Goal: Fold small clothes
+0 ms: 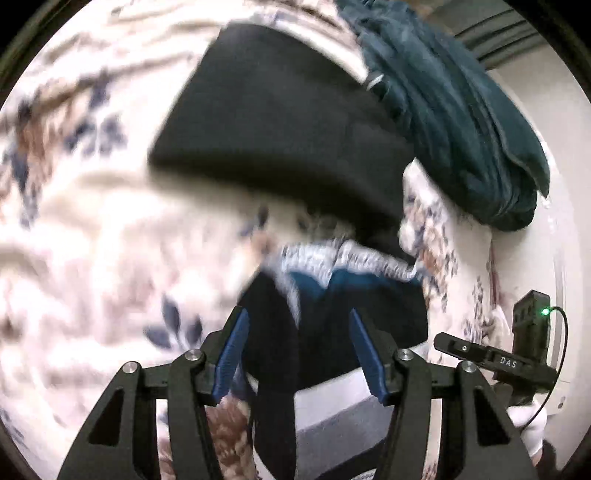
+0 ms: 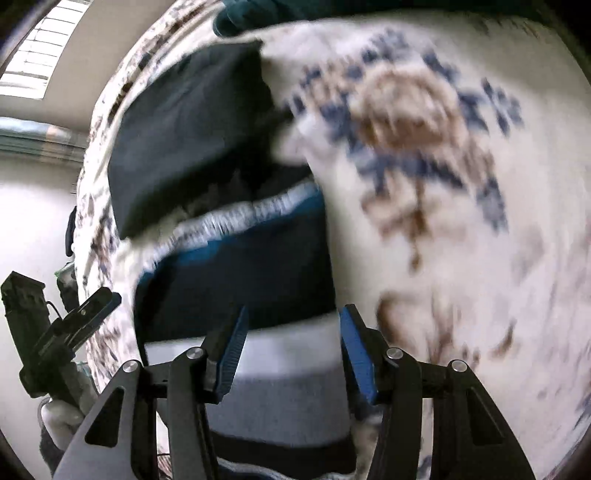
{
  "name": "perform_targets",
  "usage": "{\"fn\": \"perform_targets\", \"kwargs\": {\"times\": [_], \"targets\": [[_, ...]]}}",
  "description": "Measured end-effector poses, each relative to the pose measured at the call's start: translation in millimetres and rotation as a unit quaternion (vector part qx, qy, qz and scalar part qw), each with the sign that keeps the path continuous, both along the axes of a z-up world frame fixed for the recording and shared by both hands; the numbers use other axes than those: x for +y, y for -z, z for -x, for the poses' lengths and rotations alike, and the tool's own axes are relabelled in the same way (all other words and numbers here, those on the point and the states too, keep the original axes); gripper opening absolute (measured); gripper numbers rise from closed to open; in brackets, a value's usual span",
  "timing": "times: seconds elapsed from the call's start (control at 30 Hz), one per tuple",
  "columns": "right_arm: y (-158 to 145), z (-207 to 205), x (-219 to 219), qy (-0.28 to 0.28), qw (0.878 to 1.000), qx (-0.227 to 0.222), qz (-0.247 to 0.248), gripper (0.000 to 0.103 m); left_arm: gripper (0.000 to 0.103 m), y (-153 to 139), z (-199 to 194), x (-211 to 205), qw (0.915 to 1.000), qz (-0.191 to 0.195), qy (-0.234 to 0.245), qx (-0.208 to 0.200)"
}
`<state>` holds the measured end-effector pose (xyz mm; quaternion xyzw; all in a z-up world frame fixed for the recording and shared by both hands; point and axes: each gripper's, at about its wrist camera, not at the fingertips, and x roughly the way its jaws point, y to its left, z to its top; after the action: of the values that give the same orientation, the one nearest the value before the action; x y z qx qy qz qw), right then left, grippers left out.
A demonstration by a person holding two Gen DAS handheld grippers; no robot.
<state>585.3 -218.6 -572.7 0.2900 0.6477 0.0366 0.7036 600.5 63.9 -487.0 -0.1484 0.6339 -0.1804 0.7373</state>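
Note:
A small dark navy garment (image 1: 343, 317) with a blue panel and a white patterned waistband lies on the floral bedspread (image 1: 74, 221). My left gripper (image 1: 295, 325) hangs over it, blue pads well apart, and a dark strip of the cloth runs down between the fingers. In the right wrist view the same garment (image 2: 236, 273) shows white and grey bands nearer the camera. My right gripper (image 2: 291, 325) straddles those bands with its pads apart too. No pad visibly presses on the cloth. Both views are blurred by motion.
A folded black garment (image 1: 277, 122) (image 2: 184, 136) lies just beyond the small one. A heap of teal cloth (image 1: 461, 129) (image 2: 251, 14) lies behind it. A white-gloved hand (image 1: 528, 424) carries the other tool at the left view's right edge. A window (image 2: 40, 51) is upper left.

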Motion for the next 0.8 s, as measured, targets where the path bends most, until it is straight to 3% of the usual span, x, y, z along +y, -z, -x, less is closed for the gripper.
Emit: {"fn": "perform_targets", "kwargs": {"times": [0.07, 0.1, 0.13, 0.2, 0.27, 0.3, 0.4, 0.47, 0.53, 0.57, 0.6, 0.63, 0.7, 0.8], "targets": [[12, 19, 0, 0.012, 1.000, 0.009, -0.009, 0.054, 0.052, 26, -4, -7, 0.9998, -0.013, -0.008, 0.010], [19, 28, 2, 0.021, 0.999, 0.016, -0.019, 0.054, 0.033, 33, -7, -8, 0.9998, -0.006, -0.013, 0.011], [27, 32, 4, 0.030, 0.999, 0.024, -0.030, 0.054, 0.006, 36, -9, -7, 0.9997, 0.009, -0.020, 0.007], [36, 42, 6, 0.037, 0.998, 0.017, -0.045, 0.053, 0.006, 28, -15, -9, 0.9987, 0.034, -0.031, -0.021], [38, 45, 12, 0.042, 0.998, -0.001, -0.041, 0.030, 0.006, 9, -17, -14, 0.9971, 0.039, -0.022, -0.061], [38, 47, 15, 0.042, 0.998, -0.006, -0.039, 0.026, 0.006, 6, -18, -17, 0.9968, 0.035, -0.013, -0.071], [39, 50, 17, 0.036, 0.999, -0.017, -0.020, 0.024, 0.006, 39, -31, -17, 0.9992, 0.000, -0.023, -0.032], [46, 52, 13, 0.044, 0.999, -0.004, -0.020, 0.024, 0.007, 57, -36, -6, 0.9991, 0.007, -0.042, 0.006], [45, 45, 11, 0.040, 0.999, 0.014, -0.032, 0.026, 0.010, 49, -36, -1, 0.9984, 0.024, -0.049, 0.014], [42, 42, 9, 0.046, 0.998, 0.018, -0.036, 0.029, 0.013, 36, -36, -1, 0.9985, 0.025, -0.048, 0.008], [38, 38, 4, 0.052, 0.998, 0.017, -0.040, 0.029, 0.026, 25, -37, -3, 0.9988, 0.019, -0.045, -0.006], [33, 31, 2, 0.053, 0.998, 0.011, -0.038, 0.037, 0.044, 14, -37, -5, 0.9989, 0.015, -0.039, -0.022], [28, 14, 1, 0.042, 0.999, -0.005, -0.023, 0.042, 0.061, -11, -39, -10, 0.9974, -0.011, -0.018, -0.069], [22, -29, 15, -0.010, 0.999, -0.026, 0.036, 0.042, 0.061, -16, -53, -42, 0.9931, -0.051, 0.036, -0.099]]}}
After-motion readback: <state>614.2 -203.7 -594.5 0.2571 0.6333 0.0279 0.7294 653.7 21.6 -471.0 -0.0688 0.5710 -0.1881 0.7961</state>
